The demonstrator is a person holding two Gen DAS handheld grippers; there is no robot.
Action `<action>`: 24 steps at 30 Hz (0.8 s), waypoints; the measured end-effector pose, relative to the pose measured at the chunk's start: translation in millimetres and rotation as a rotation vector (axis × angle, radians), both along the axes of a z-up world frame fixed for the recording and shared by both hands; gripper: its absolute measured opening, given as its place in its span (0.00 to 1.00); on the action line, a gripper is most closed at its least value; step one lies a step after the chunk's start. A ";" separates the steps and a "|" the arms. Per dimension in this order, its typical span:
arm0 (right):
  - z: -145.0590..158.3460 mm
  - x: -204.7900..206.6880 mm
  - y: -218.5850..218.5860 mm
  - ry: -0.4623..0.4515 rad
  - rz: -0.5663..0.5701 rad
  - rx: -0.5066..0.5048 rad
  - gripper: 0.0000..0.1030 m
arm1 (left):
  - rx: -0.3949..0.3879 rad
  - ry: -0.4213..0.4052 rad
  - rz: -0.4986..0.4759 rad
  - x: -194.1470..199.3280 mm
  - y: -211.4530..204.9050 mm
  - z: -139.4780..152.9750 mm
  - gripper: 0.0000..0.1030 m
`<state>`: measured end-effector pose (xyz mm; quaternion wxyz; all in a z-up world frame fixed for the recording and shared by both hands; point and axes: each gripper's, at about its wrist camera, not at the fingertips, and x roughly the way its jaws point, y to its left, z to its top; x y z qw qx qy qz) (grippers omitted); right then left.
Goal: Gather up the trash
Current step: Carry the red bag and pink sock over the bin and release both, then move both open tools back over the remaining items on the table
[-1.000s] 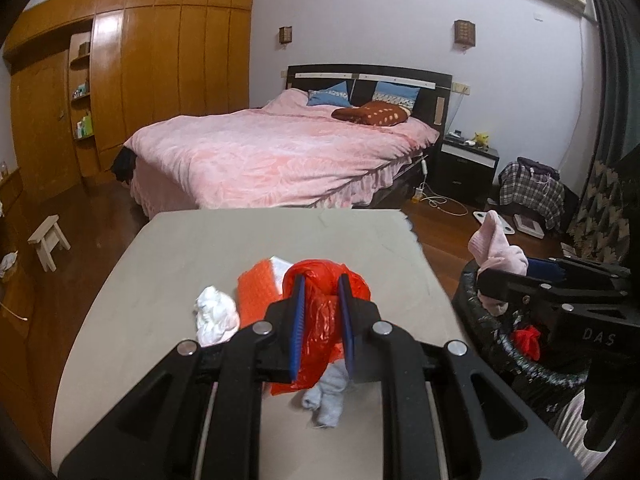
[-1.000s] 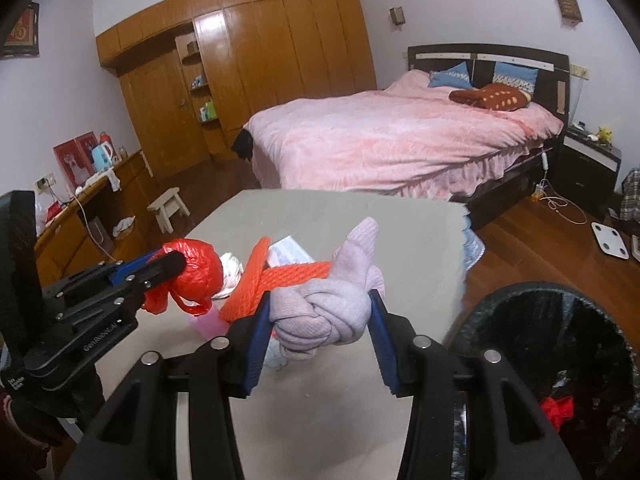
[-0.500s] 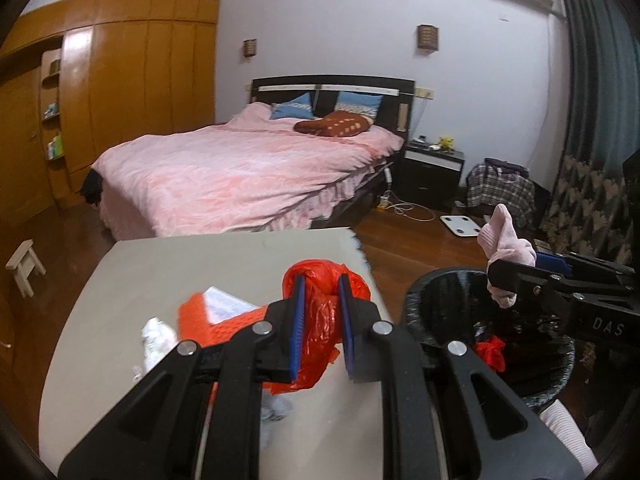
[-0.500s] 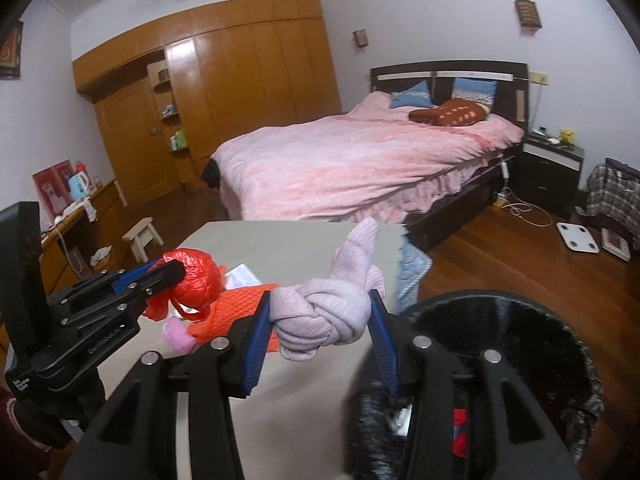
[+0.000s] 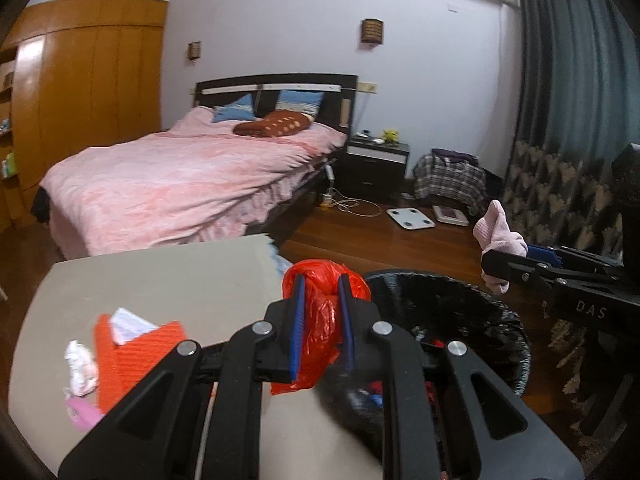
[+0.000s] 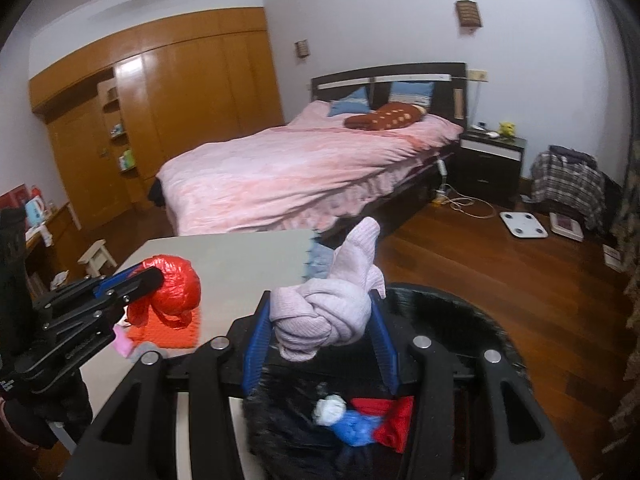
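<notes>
Trash is in both hands at once: the left claw (image 5: 322, 312) is clenched on a crumpled red plastic bag (image 5: 320, 312), and the right claw (image 6: 318, 330) is clamped around a knotted pale pink sock (image 6: 326, 308). From where I stand, the sock hangs right over the black-lined bin (image 6: 460, 320), which already holds red, blue and white scraps. The red bag sits at the bin's near left rim, about over the worktop (image 5: 160, 276) edge rather than over the opening.

My worry is the bag. If it is let go where it is, I think it would catch the rim or slide down between bin and worktop onto the floor; light, springy plastic may also cling to the blue pads instead of dropping. The sock looks safer, though its long tail could drape over the rim. Both claws crowd the same opening, so they might knock each other.

On the beige worktop, more remains to the left: an orange mesh cloth (image 5: 140, 348) with a white packet tucked in it, a crumpled white tissue (image 5: 80, 368) and something pink at the near edge.

Beyond lies a dark wooden floor, a bed (image 5: 180, 180) with a pink cover, a black nightstand, a white scale, and a wooden wardrobe on the far left.
</notes>
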<state>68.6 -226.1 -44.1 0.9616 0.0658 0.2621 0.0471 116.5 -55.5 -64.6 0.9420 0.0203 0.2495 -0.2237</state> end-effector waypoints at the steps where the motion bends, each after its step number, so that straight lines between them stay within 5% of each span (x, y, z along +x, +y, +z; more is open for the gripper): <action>1: -1.5 -0.7 -5.5 0.003 -0.013 0.000 0.45 | 0.000 0.005 -0.012 1.2 -5.1 -1.8 0.15; 12: -23.4 -4.7 -49.0 0.043 -0.106 -0.001 0.45 | 0.014 0.056 -0.137 13.7 -74.9 -30.8 0.15; 15: -30.6 -2.9 -58.4 0.060 -0.118 0.009 0.47 | 0.013 0.076 -0.164 18.3 -86.5 -37.9 0.22; 17: -35.8 -3.1 -64.1 0.071 -0.136 0.000 0.61 | 0.016 0.089 -0.179 20.0 -91.8 -41.9 0.45; 24: -36.8 -13.2 -72.6 0.052 -0.194 0.012 0.91 | 0.053 0.091 -0.129 21.6 -73.1 -49.4 0.63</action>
